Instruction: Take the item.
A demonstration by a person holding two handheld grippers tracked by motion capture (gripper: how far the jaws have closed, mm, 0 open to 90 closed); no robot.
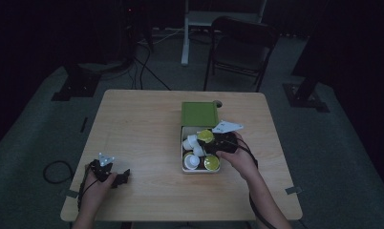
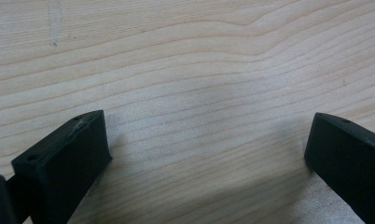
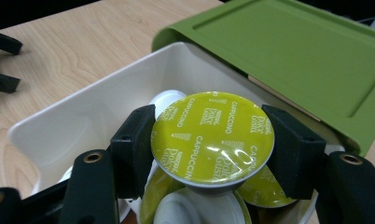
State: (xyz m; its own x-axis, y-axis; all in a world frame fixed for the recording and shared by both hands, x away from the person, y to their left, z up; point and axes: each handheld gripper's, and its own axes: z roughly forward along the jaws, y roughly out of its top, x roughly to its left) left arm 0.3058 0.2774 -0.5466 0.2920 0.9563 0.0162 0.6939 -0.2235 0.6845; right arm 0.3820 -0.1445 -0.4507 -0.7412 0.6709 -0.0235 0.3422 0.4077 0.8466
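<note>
A dim room seen from above, with a pale wooden surface (image 1: 142, 124) in the middle. The right hand-held gripper (image 3: 212, 140) is clenched on a coffee capsule (image 3: 212, 135) with a yellow-green foil lid printed "CAPPUCCINO"; one black jaw presses each side of the capsule's rim. The capsule sits between the jaws, just above a white box (image 3: 83, 121) holding more capsules (image 3: 195, 210), some white side up, some showing yellow-green foil. These lie directly beneath the held capsule. Beyond the gripper's jaws, at the far end of the box, rests a green lid (image 3: 288, 56), touching the box's rim. In the high view the person's right hand (image 1: 238, 155) holds this gripper at the box's right edge.

The left hand-held gripper (image 2: 206, 154) is released: its two black jaws stand wide apart with bare wood between them. It rests low on the surface, well apart from the box, held by the person's left hand (image 1: 97, 188).
</note>
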